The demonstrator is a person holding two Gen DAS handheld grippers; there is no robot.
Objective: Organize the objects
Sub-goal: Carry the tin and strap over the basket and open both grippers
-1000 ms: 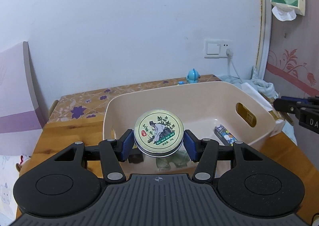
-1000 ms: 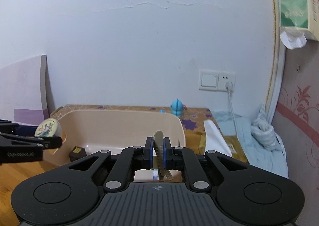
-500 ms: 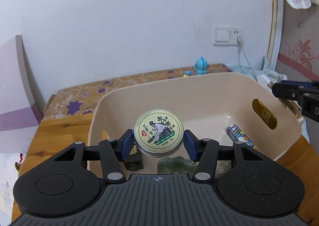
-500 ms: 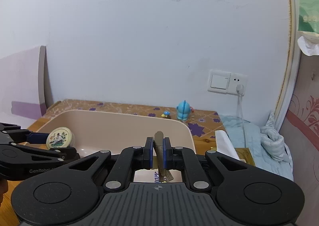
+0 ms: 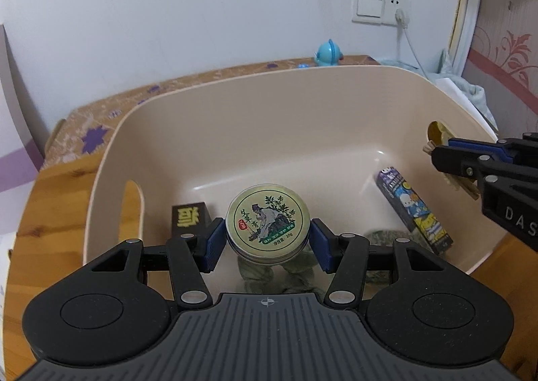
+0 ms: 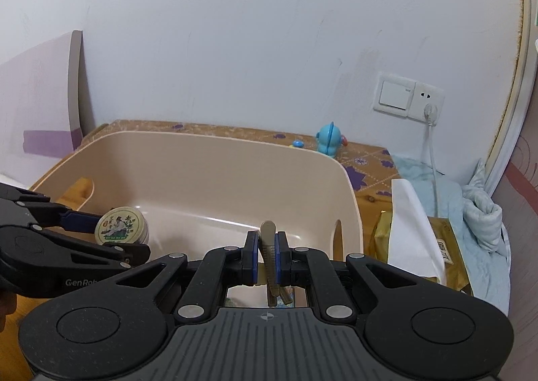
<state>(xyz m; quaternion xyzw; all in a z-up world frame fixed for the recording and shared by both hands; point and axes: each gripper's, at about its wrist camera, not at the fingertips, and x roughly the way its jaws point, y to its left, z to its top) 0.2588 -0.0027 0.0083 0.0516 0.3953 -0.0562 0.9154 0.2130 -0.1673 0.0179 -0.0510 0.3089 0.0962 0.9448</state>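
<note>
Ointment tin [image 5: 267, 223], clamped in left gripper [image 5: 265, 243], now lowered inside beige basket [image 5: 302, 118] for release; right gripper [image 6: 267, 258] clamps comb [image 6: 268, 246] alongside.

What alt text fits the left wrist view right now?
The left gripper holds a round tin over a beige bin containing a black box, a purple carton and green cloth. The right gripper enters from the right.
</note>
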